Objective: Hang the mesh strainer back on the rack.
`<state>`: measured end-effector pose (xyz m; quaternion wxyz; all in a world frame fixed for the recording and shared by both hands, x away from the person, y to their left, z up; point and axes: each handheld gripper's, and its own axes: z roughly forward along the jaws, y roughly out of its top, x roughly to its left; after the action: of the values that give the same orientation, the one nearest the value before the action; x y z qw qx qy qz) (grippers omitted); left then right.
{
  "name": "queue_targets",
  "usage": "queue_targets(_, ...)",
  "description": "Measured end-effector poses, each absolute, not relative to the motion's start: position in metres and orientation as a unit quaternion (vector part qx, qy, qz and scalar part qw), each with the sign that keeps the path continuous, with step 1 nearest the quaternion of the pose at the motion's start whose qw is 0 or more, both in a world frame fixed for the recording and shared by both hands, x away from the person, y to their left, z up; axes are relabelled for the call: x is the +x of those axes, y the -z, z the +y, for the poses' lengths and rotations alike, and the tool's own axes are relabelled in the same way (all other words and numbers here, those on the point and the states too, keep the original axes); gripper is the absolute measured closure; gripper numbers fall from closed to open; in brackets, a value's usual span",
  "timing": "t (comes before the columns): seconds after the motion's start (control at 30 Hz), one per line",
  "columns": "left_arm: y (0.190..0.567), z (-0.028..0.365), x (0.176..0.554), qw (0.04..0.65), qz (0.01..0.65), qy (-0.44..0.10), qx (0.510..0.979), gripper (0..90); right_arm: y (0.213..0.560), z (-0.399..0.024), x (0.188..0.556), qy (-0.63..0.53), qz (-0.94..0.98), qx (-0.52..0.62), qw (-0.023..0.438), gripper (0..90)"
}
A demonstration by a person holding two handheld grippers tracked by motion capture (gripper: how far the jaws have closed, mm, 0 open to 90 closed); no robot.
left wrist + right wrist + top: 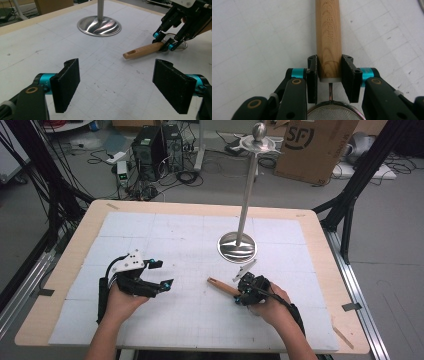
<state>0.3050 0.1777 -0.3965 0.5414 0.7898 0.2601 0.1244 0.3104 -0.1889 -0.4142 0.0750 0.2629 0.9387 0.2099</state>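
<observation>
Strainer: a small sieve with a wooden handle [328,42] and a round wire-mesh bowl [333,112]. In the right gripper view a thin metal stem joins the pale end of the handle to the mesh rim.
Where it lies: on the white gridded mat [165,240], right of the middle of the table, just in front of the stand's base. In the high view the handle [223,286] points left, toward the other hand.
Handle details: light wood with printed lettering along it. The left gripper view shows a slot near its free end [143,50].
Right gripper [329,72]: pressed together on the handle near the mesh end, a black pad flat against each side of the wood. The person's right hand [272,306] holds it low over the mat.
Left gripper [116,82]: spread wide with nothing between the pads, only bare mat. It sits in the person's left hand [120,301], well apart from the strainer and aimed toward it.
Stand: a tall metal pole [247,195] on a round shiny base [237,247], with a flat plate and a ball at the top, at the far right of the mat.
Table: pale wooden edge [75,250] around the mat.
Room beyond: a cardboard box [315,145], computer towers [157,147] and loose cables on the floor.
</observation>
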Motion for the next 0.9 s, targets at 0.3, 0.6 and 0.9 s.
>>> queue_targets(0.3, 0.396, 0.178, 0.304, 0.544, 0.26, -0.124, 0.788, 22.6, 0.393, -0.207, 0.31, -0.285, 0.914, 0.273, 0.097, 68.6)
queue_targets(0.6, 0.396, 0.178, 0.304, 0.545, 0.26, -0.123, 0.788, 22.6, 0.369, -0.227, 0.31, -0.343, 0.888, 0.283, 0.119, 68.6)
queue_targets(0.9, 0.396, 0.178, 0.304, 0.545, 0.26, -0.122, 0.787, 22.6, 0.336, -0.247, 0.313, -0.397, 0.859, 0.292, 0.141, 68.5)
